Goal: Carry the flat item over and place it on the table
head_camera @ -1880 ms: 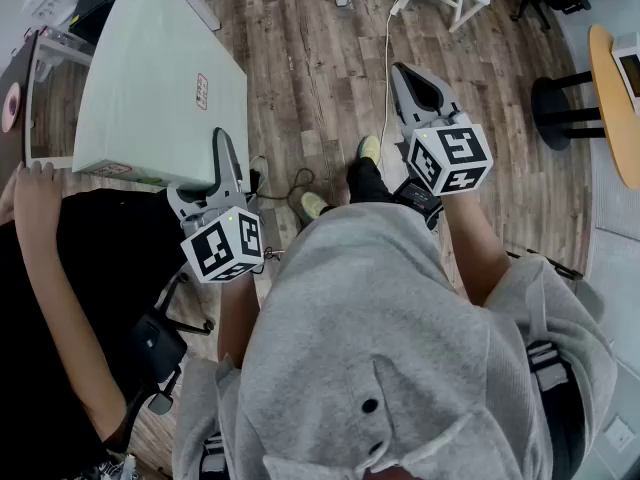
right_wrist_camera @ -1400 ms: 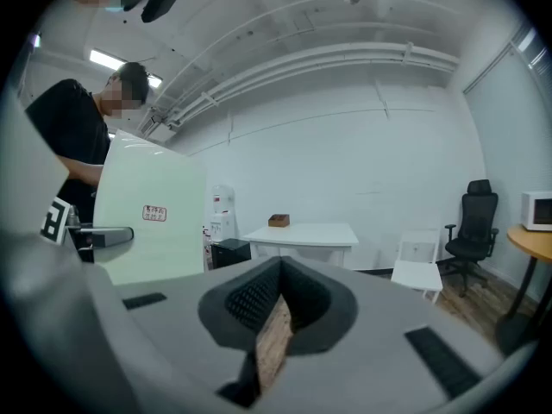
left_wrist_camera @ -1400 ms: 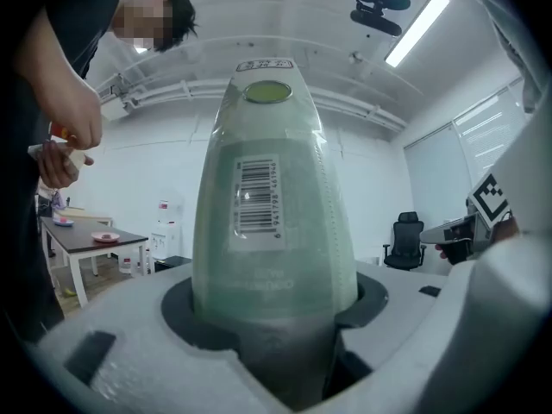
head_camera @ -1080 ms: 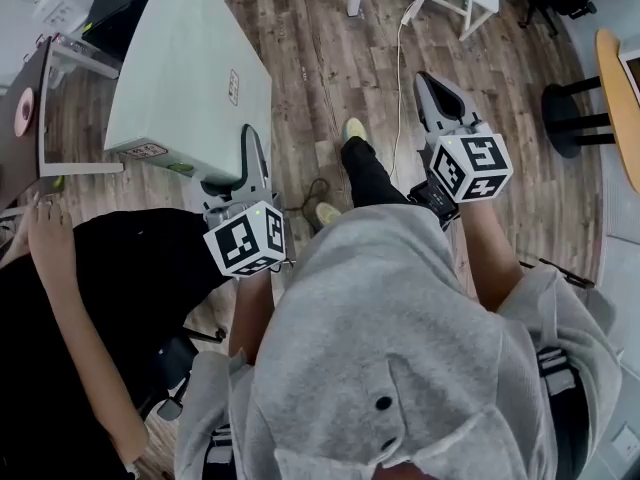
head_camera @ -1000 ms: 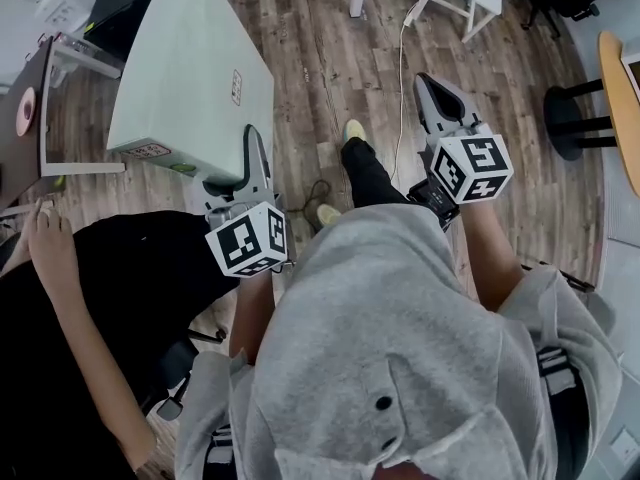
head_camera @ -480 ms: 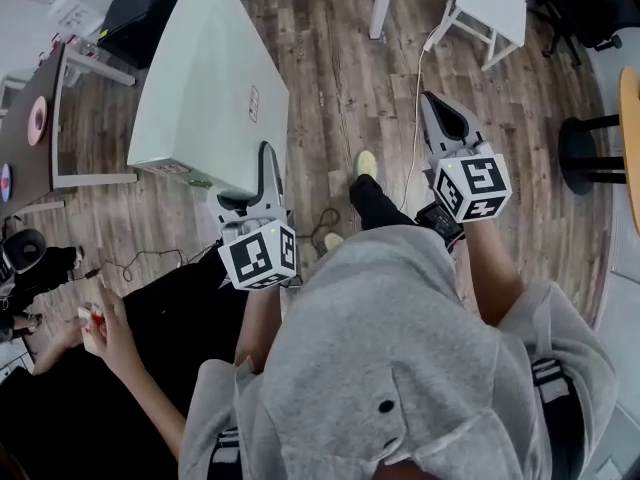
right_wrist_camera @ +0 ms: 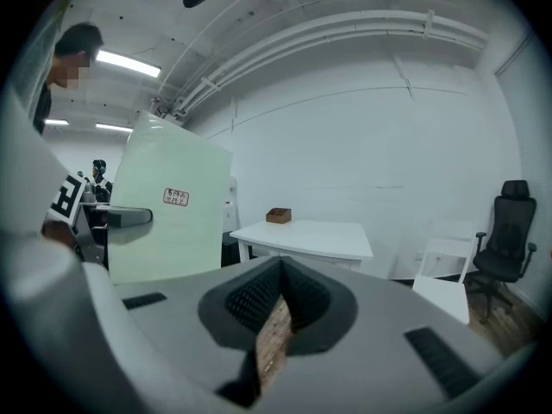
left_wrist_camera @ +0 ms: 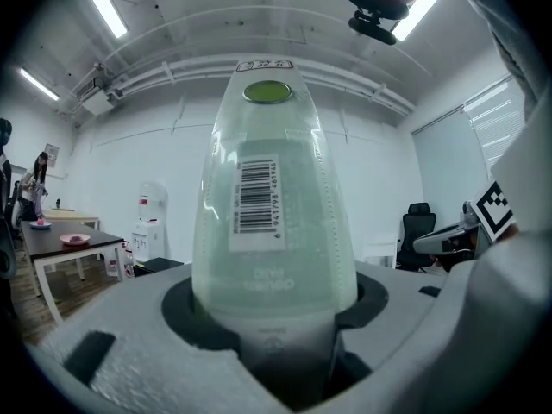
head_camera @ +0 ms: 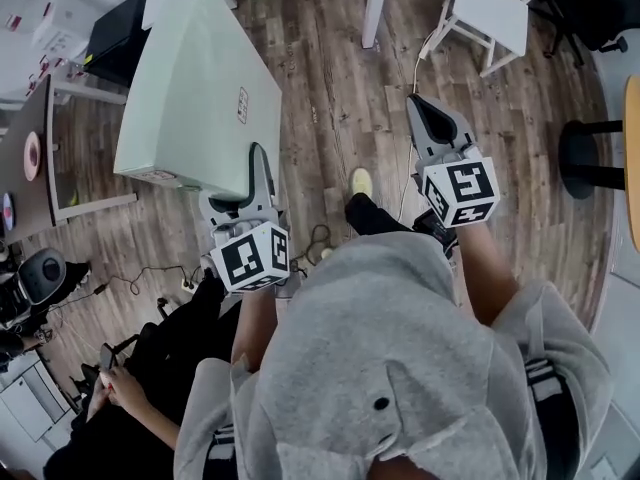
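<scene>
The flat item (head_camera: 200, 98) is a large pale green box with a small label on its face. My left gripper (head_camera: 250, 173) is shut on its near edge and carries it above the wooden floor. In the left gripper view the flat item (left_wrist_camera: 276, 231) stands edge-on between the jaws of my left gripper (left_wrist_camera: 276, 317), its barcode label facing the camera. My right gripper (head_camera: 428, 116) is shut and holds nothing, out to the right of the box. From the right gripper (right_wrist_camera: 278, 274) the flat item (right_wrist_camera: 168, 205) appears at the left.
A white table (right_wrist_camera: 302, 231) with a small brown box (right_wrist_camera: 278, 216) stands ahead, and its leg (head_camera: 375, 8) shows at the top. A white chair (head_camera: 490, 8) is at the right, a dark table (head_camera: 30, 158) at the left. Another person (head_camera: 120, 398) is at the lower left.
Both grippers and the box have travelled forward across the floor toward the white table. The other person and the dark table have slid back to the lower left. The grip is unchanged.
</scene>
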Available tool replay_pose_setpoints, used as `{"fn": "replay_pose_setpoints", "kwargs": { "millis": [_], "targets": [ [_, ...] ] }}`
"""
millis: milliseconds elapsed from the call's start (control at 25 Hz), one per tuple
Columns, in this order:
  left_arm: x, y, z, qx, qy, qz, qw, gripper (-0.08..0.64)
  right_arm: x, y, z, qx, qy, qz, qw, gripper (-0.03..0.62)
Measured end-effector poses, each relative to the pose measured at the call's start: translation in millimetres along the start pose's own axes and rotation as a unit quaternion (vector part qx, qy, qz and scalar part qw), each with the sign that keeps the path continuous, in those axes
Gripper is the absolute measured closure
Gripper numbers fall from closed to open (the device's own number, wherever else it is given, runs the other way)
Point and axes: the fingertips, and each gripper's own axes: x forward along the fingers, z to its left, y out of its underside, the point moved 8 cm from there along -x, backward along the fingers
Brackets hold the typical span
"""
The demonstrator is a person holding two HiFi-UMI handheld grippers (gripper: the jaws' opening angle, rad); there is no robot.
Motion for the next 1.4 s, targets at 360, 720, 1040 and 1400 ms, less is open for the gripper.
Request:
{"fn": "replay_pose_setpoints", "kwargs": {
  "millis": [360,720,1040,1400],
  "targets": [
    [52,-21,-23,-0.002,-0.013,-0.005,0.9999,0.276,36,-17,-58,0.002,-0.003,-0.003,1.0,0.572],
    [78,-22,-32,0.002,-0.006,-0.012,0.9999,0.276,50,-15,-78,0.017,0.001,0.002,1.0,0.572],
    [96,-26,-24,-0.001,0.002,-0.026,0.9997,0.276,71,-20,-67,0.0,-0.024,0.008,1.0,0.571],
    [147,-20,1,-0.013,0.001,-0.026,0.9996,0.276,131,-36,-65,-0.013,-0.026,0.01,1.0,0.572]
  ]
}}
